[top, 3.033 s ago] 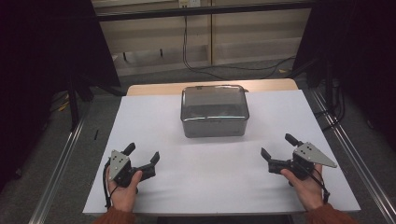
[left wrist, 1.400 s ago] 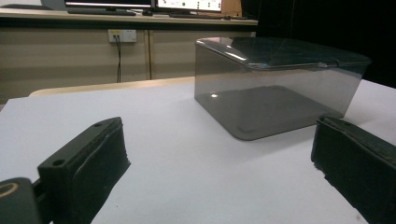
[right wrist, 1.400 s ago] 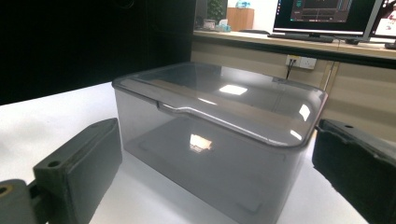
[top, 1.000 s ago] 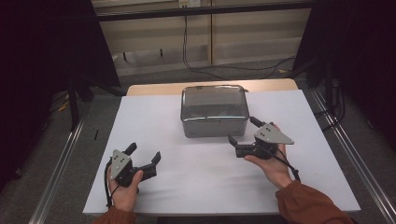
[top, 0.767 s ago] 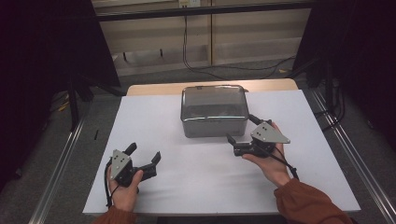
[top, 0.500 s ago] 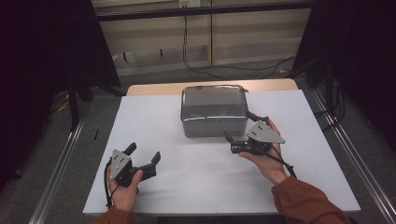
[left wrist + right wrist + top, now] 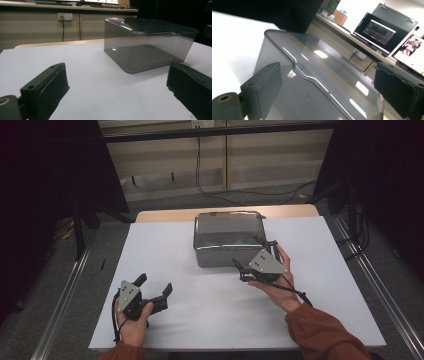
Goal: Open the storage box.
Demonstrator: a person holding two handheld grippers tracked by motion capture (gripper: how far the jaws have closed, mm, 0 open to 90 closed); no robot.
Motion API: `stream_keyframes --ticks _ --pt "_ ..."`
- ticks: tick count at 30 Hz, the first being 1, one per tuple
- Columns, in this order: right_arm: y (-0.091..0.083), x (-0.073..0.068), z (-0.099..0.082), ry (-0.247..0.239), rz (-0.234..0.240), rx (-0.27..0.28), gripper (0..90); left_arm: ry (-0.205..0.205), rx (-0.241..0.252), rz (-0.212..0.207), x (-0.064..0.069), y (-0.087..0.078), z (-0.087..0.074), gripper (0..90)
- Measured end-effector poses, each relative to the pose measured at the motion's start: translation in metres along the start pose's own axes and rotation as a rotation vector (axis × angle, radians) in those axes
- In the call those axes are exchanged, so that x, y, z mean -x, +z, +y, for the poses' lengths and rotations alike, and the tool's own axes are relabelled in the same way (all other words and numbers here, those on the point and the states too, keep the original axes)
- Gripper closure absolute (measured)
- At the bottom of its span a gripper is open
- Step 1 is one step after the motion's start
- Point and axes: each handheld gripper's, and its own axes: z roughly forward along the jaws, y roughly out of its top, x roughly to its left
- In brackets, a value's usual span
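While its jaws stand wide apart and have just been closing a little with nothing pressed between them, the right gripper (image 7: 256, 255) hangs at the near right corner of the grey lidded box (image 7: 227, 237), the lid's edge running between them. The left gripper (image 7: 152, 287), jaws also open and empty, rests at seven o'clock on the white tabletop (image 7: 165, 245), well apart from the box at twelve.

Your left gripper (image 7: 117, 92) rests low over the white table (image 7: 82, 62), jaws wide apart with nothing between them; a smoky translucent lidded box (image 7: 147, 45) (empty-looking) sits ahead, well apart.
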Motion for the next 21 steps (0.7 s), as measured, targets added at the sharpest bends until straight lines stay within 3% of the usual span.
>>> stream_keyframes --ticks 6,12,15,21 --pt "0.008 -0.004 0.002 -0.108 -0.011 -0.012 10.1 0.007 -0.004 0.006 -0.001 0.0 0.0 3.1" --pt "0.015 -0.014 0.003 -0.264 -0.021 -0.024 14.6 0.014 -0.01 0.009 -0.002 0.0 0.0 3.1" --pt "0.016 -0.015 0.003 -0.294 -0.02 -0.026 16.0 0.017 -0.01 0.011 -0.002 0.0 0.0 3.1" --pt "0.021 -0.021 0.003 -0.412 -0.027 -0.038 20.9 0.018 -0.015 0.011 -0.002 0.0 0.0 3.1"
